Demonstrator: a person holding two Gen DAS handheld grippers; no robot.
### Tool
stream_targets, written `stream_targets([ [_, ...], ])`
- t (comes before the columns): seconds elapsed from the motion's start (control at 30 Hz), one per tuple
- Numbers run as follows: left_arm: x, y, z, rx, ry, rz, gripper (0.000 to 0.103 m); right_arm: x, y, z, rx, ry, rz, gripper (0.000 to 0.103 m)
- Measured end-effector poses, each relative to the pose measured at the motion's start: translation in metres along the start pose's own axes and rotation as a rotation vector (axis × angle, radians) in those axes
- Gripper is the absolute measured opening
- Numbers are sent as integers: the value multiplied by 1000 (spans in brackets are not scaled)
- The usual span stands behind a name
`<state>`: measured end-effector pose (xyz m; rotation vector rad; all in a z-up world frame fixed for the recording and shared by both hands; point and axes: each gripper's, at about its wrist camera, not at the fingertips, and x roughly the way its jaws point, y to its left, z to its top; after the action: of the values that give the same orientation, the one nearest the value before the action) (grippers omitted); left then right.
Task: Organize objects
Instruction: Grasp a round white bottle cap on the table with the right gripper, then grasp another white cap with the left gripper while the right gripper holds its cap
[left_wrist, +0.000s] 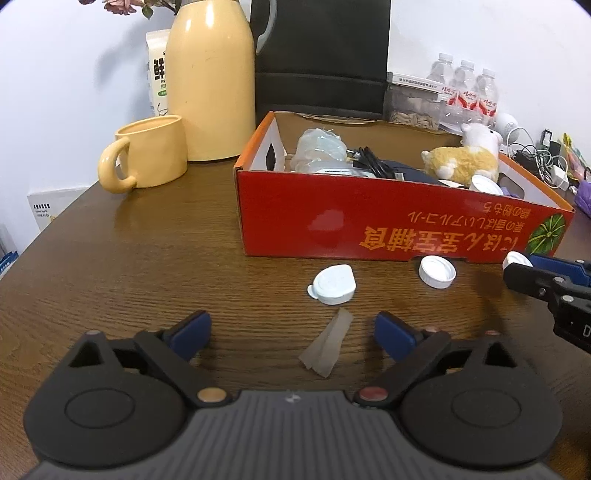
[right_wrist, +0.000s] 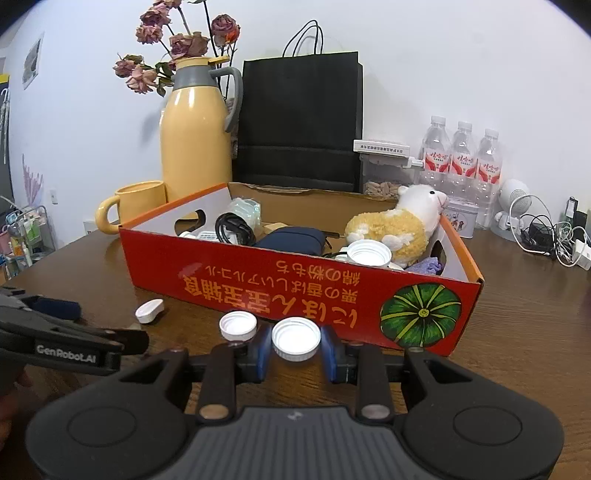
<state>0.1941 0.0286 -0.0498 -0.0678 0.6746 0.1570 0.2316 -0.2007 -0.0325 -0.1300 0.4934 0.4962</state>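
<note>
Three white lids were loose on the wooden table (left_wrist: 147, 236) in front of the red cardboard box (right_wrist: 295, 288), which already held a plush sheep (right_wrist: 391, 229), a black cable (right_wrist: 232, 229), a navy pouch (right_wrist: 291, 240) and another white cap (right_wrist: 369, 253), so it pretty clearly served as the catch-all bin. The right gripper (right_wrist: 295, 349) had its blue pads clamped on a ribbed white bottle cap (right_wrist: 295, 338), open side up, held just short of the box wall, probably headed over the rim. The left gripper (left_wrist: 291, 334) sat spread wide and empty over a scrap of clear tape (left_wrist: 327, 347), with a flip-top lid (left_wrist: 332, 286) just past it, likely its next pick. A second screw cap (right_wrist: 238, 325) waited beside the held one.
</note>
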Motion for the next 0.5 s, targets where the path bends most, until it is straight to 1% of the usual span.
stream_targets([
  [0.03, -1, 0, 0, 3, -3, 1, 86, -1, 0, 0, 0, 0, 1, 27],
  [0.13, -3, -3, -1, 21, -14, -5, 73, -3, 0, -2, 0, -1, 2, 27],
  [0.17, -4, -4, -2, 26, -17, -11, 71, -4, 1, -3, -1, -1, 5, 27],
  [0.2, -5, -4, -2, 28, -21, -15, 64, -5, 1, -3, -2, -1, 7, 27],
  [0.23, -7, -5, -2, 31, -26, -21, 55, -7, 2, -4, -4, -2, 9, 27],
  [0.27, -8, -5, -3, 33, -30, -27, 49, -8, 2, -5, -5, -2, 10, 27],
  [0.3, -9, -5, -3, 34, -35, -42, 35, -10, 2, -6, -6, -3, 11, 27],
  [0.33, -10, -5, -4, 35, -37, -59, 23, -11, 2, -6, -7, -4, 12, 27],
  [0.37, -11, -6, -5, 37, -38, -72, 19, -12, 2, -7, -6, -5, 12, 27],
  [0.4, -12, -6, -5, 36, -38, -85, 11, -13, 2, -7, -6, -5, 12, 27],
  [0.5, -15, -4, -7, 14, -48, -95, 7, -16, 2, -9, -4, -7, 13, 27],
])
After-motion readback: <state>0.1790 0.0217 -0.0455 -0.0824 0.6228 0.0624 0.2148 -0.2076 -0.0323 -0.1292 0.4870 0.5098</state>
